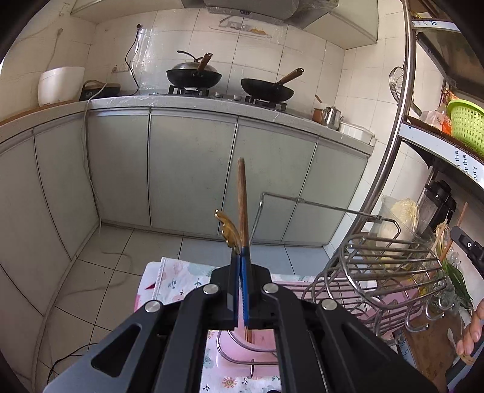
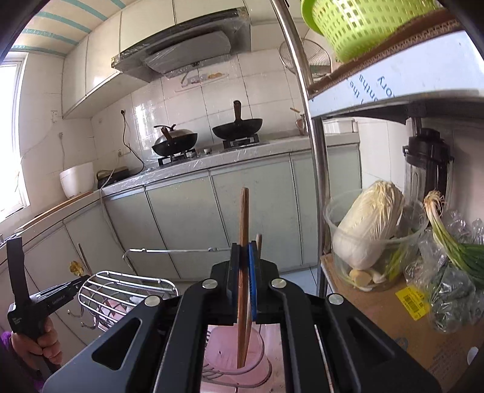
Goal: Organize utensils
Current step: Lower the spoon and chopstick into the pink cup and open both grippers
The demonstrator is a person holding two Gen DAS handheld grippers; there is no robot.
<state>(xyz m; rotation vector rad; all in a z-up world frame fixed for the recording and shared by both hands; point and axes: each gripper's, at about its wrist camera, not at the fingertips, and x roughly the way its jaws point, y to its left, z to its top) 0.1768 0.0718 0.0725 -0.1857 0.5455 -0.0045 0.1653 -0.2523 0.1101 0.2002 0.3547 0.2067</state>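
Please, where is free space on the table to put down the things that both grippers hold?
The flowered cloth left of the wire rack is bare. The right side is crowded: cabbage tub, green onions, cardboard box.

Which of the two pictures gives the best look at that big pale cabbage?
The right wrist view. There the cabbage stands large and sharp in a clear tub on the shelf. The left wrist view shows the cabbage only small and blurred near the right edge, partly behind the wire rack.

Two woks (image 1: 193, 77) on the stove; cabbage (image 2: 367, 225) beside green basket (image 2: 363, 27).
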